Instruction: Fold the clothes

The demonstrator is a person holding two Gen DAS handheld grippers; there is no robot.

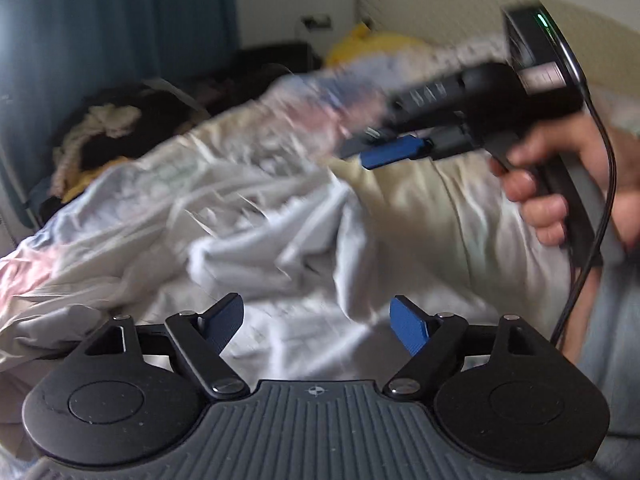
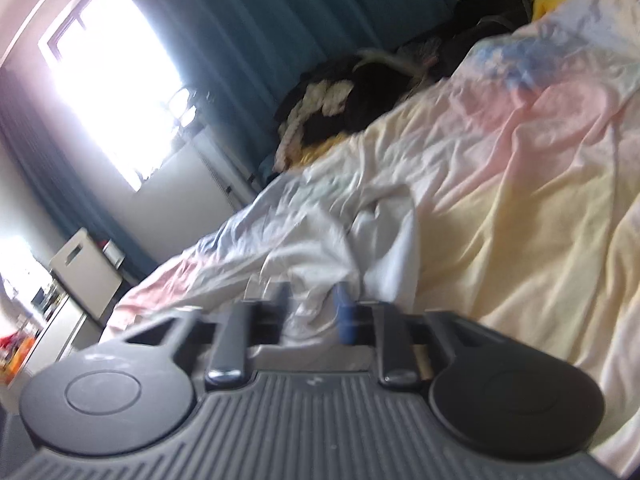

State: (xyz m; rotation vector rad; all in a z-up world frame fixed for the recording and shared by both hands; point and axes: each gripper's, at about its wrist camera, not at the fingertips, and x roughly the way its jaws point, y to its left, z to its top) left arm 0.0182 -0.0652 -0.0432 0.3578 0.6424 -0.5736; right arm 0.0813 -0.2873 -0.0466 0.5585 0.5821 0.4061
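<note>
A crumpled white garment point(image 1: 280, 232) lies on the bed, blurred by motion; it also shows in the right wrist view point(image 2: 328, 240). My left gripper point(image 1: 316, 320) is open and empty, low over the garment's near part. My right gripper point(image 2: 312, 312) has its blue pads a small gap apart with white cloth bunched between them; the blur hides whether they pinch it. From the left wrist view the right gripper point(image 1: 372, 156) is held in a hand above the garment's right side.
The bed is covered with a pastel yellow, pink and blue sheet point(image 2: 520, 184). A heap of dark and cream clothes point(image 2: 332, 108) lies at its far side by the blue curtain point(image 2: 260, 28). A yellow plush point(image 1: 372, 46) sits near the headboard.
</note>
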